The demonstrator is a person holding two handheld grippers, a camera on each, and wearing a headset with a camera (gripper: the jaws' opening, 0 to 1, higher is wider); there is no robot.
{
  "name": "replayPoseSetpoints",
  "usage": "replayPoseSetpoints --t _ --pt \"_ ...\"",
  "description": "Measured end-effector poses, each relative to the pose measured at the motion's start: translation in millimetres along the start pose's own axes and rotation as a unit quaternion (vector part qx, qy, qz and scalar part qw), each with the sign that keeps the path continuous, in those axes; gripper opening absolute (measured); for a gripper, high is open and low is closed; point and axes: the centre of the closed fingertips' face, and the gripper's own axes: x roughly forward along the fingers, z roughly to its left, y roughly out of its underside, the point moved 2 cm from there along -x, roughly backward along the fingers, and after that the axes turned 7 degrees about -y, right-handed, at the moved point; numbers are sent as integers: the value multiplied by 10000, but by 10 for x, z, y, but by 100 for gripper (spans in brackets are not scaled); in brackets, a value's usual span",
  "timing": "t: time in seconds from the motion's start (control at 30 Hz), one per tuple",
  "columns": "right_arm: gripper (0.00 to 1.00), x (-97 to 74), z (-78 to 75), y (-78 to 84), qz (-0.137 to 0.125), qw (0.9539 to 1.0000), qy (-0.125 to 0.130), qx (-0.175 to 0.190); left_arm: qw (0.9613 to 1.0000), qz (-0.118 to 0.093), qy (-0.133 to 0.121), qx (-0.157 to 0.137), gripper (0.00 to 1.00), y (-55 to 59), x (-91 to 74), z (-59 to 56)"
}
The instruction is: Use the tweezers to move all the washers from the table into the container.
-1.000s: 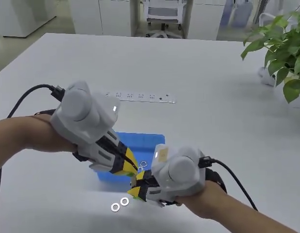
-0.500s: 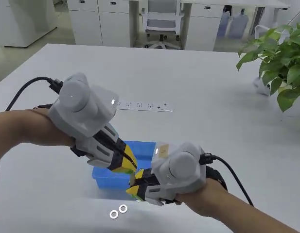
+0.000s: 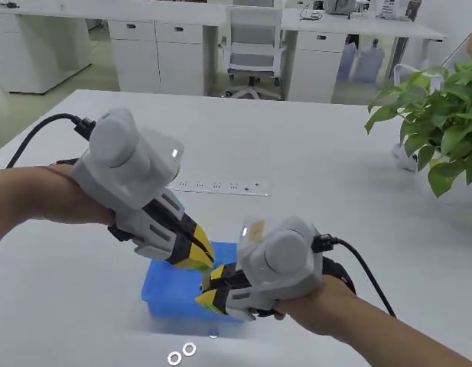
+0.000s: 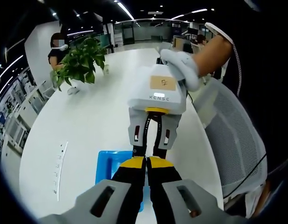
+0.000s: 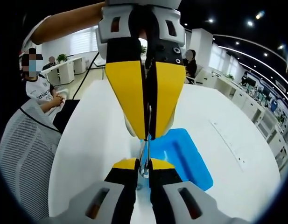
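Thin metal tweezers (image 5: pixel 145 148) run between the two grippers, which meet tip to tip. In the right gripper view my right gripper (image 5: pixel 144 167) is shut on their near end, and the left gripper (image 5: pixel 149 133) comes down from above with its yellow jaws shut on the other end. In the head view the left gripper (image 3: pixel 201 260) and right gripper (image 3: pixel 207 295) hang together over the blue container (image 3: pixel 163 294). Two washers (image 3: pixel 182 353) lie on the table just in front of the container. In the left gripper view the container (image 4: pixel 108 164) lies under my left gripper (image 4: pixel 146 164).
A white power strip (image 3: pixel 216 186) lies on the table beyond the container. A potted plant (image 3: pixel 442 126) stands at the right edge. Cables trail from both grippers. An office chair (image 3: pixel 255 46) and desks stand past the far table edge. People sit nearby in the gripper views.
The head camera has tilted up, so everything sits lower in the picture. Both grippers stay joined at the tweezers over the container, and the washers lie in the same place.
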Motion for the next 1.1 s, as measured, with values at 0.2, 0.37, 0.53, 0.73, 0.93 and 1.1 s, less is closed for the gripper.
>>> replayPoseSetpoints --t 0.2,0.37,0.53,0.73,0.93,1.1 --pt "9 -35 -88 -54 -52 10000 40 -13 10000 -8 -55 51 5 -48 -33 89" --pt "9 -41 -164 -74 -92 9999 62 -16 9999 -7 -80 74 5 -55 -39 151" --pt "9 -32 -247 -76 -96 9999 82 -9 9999 11 -108 103 5 -45 -28 216" --pt "9 -15 -353 -68 -130 9998 115 9 9998 3 -159 95 5 -22 -3 321" --pt "10 56 -425 -9 -125 9999 84 59 9998 33 -164 73 5 47 65 386" --pt "10 136 -466 43 -118 9999 41 83 9999 76 -151 32 5 125 127 423"
